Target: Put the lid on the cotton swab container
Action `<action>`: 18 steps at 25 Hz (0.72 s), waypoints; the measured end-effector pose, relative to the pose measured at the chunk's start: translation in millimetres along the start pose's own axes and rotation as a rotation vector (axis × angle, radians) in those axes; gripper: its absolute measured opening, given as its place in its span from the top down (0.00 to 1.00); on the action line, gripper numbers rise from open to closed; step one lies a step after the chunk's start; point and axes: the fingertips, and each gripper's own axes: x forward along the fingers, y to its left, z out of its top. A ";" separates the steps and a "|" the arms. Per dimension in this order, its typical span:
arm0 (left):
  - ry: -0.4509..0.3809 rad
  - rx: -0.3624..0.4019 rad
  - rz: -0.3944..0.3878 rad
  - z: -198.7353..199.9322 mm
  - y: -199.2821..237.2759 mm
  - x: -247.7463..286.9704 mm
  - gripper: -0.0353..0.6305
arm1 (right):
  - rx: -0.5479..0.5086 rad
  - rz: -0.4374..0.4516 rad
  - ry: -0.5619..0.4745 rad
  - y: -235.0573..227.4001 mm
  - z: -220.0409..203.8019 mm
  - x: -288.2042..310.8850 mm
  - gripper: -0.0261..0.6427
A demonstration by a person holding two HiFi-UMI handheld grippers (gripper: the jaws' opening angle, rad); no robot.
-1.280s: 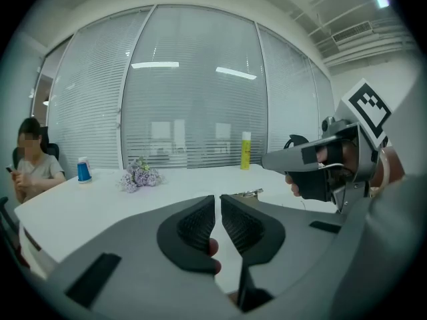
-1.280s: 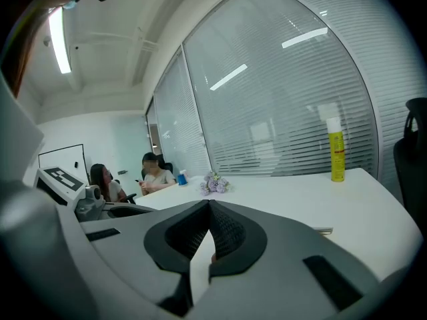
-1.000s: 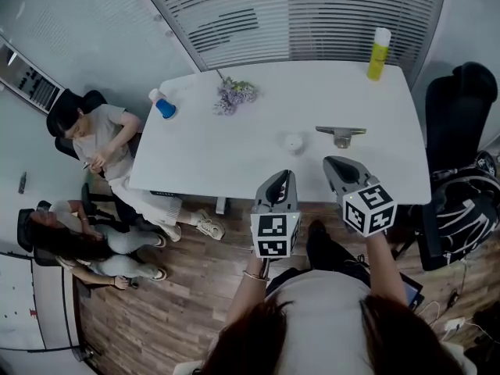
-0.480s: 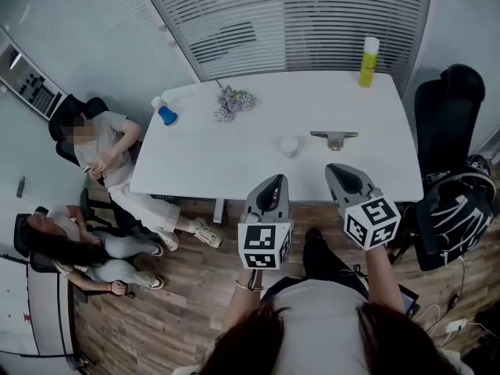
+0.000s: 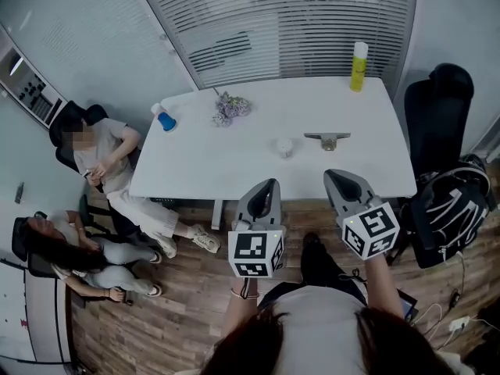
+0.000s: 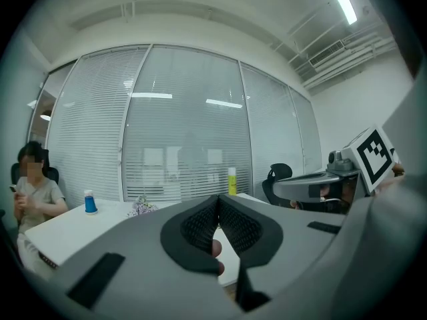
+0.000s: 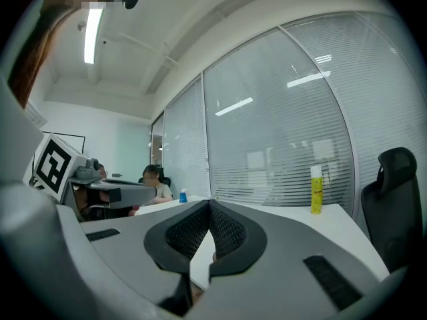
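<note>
In the head view a small white round container stands near the middle of the white table. I cannot make out a separate lid. Both grippers hover short of the table's near edge, over the wooden floor, pointing toward the table. My left gripper is shut with nothing in it; in the left gripper view its dark ribbed pads meet at the tip. My right gripper also has its pads closed together on nothing. The container is well ahead of both, nearer the left one.
A grey metal stand sits right of the container. A yellow bottle stands at the far right corner, a blue-and-white bottle at the far left corner, and a dried flower bunch near the far edge. Two people sit left of the table. A black chair and a backpack are on the right.
Both grippers have drawn back from the table's near edge toward my body and risen. They stay shut. The table now looks farther away in the head view.
</note>
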 end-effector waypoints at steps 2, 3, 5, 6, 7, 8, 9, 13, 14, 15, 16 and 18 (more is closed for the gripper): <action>-0.007 0.002 -0.003 2.5 -0.7 -5.9 0.92 | -0.009 -0.004 -0.011 3.0 3.2 -5.4 0.92; -0.011 0.002 -0.003 4.1 -0.8 -8.6 0.92 | -0.015 -0.006 -0.017 4.7 4.5 -8.0 0.92; -0.020 0.004 -0.004 7.6 -0.9 -13.8 0.92 | -0.025 -0.017 -0.024 7.7 6.0 -12.7 0.92; -0.025 0.005 -0.005 9.2 -1.0 -16.3 0.92 | -0.033 -0.023 -0.027 9.2 6.5 -14.6 0.92; -0.028 0.007 -0.005 10.5 -1.2 -18.6 0.92 | -0.045 -0.028 -0.030 10.7 6.9 -16.1 0.92; -0.032 0.009 -0.005 11.5 -1.5 -20.9 0.92 | -0.057 -0.032 -0.033 12.1 7.5 -17.3 0.92; -0.036 0.010 -0.006 12.3 -1.9 -23.3 0.92 | -0.069 -0.035 -0.038 13.5 8.3 -18.4 0.92; -0.047 0.009 -0.010 13.8 -3.0 -32.1 0.92 | -0.109 -0.050 -0.056 18.4 12.3 -22.5 0.92; -0.049 0.009 -0.012 14.3 -3.5 -33.6 0.92 | -0.119 -0.053 -0.057 19.5 13.2 -23.5 0.92; -0.050 0.011 -0.014 14.9 -4.1 -34.6 0.92 | -0.129 -0.056 -0.056 20.6 13.9 -24.5 0.92; -0.051 0.013 -0.017 15.5 -4.7 -35.4 0.92 | -0.136 -0.058 -0.055 21.5 14.3 -25.5 0.92; -0.053 0.019 -0.022 16.6 -6.1 -36.4 0.92 | -0.143 -0.066 -0.052 23.0 14.0 -27.5 0.92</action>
